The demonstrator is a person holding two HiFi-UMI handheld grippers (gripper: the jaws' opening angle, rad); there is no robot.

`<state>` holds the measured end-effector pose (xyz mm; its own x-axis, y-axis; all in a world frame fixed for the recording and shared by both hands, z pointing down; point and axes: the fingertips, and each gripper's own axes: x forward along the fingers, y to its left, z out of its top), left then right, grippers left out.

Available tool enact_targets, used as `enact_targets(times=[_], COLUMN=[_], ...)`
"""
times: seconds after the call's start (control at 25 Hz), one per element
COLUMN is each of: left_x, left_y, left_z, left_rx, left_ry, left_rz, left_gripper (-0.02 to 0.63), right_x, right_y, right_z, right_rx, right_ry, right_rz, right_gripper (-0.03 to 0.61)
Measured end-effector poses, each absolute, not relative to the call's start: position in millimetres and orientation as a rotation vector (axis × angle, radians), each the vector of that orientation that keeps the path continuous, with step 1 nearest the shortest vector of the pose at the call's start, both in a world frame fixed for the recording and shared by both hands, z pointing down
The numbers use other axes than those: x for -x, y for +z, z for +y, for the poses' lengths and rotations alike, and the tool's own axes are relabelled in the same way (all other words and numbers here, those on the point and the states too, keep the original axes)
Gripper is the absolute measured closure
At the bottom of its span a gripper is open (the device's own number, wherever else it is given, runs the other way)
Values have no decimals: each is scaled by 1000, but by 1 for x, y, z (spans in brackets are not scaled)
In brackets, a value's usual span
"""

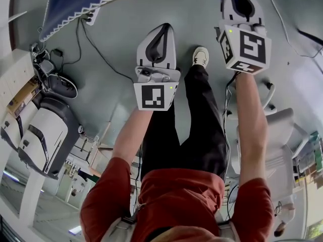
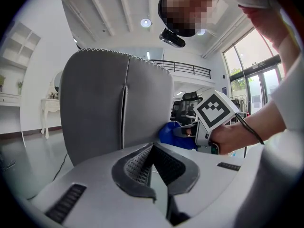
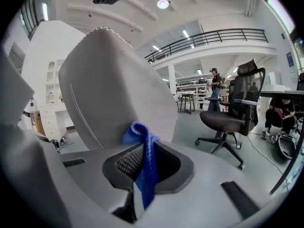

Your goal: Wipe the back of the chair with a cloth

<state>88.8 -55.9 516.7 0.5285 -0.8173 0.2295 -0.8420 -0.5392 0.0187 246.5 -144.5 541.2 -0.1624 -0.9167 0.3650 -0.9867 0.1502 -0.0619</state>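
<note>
Left tongs (image 2: 151,148) closed and empty, right tongs (image 3: 144,151) clamped on cloth (image 3: 138,133)

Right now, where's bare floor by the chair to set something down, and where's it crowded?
The bare floor runs from the chair back across to the right, ahead of the shoe. It is crowded on the left with cables and white-and-grey gear, and on the right with a white chair.

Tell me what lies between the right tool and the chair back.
Only the blue cloth, pinched by the right tool, its bunched end toward the chair back; the right gripper view shows it.
</note>
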Motion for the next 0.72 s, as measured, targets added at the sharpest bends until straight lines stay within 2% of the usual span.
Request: enact_targets(times=[0.36,0.72], left_x=[-55,37], left_y=[504,480], left_z=[-51,-51], left_rx=[-2613,-2480], left_ry=[258,258], left_rz=[-1499,-1624], left_gripper=[600,600], right_x=[-218,-96], right_y=[533,490], right_z=[-132,-93], right_rx=[-1851,-1698], right_ry=[440,450], right_rz=[-2188,-2371], right_gripper=[529,529])
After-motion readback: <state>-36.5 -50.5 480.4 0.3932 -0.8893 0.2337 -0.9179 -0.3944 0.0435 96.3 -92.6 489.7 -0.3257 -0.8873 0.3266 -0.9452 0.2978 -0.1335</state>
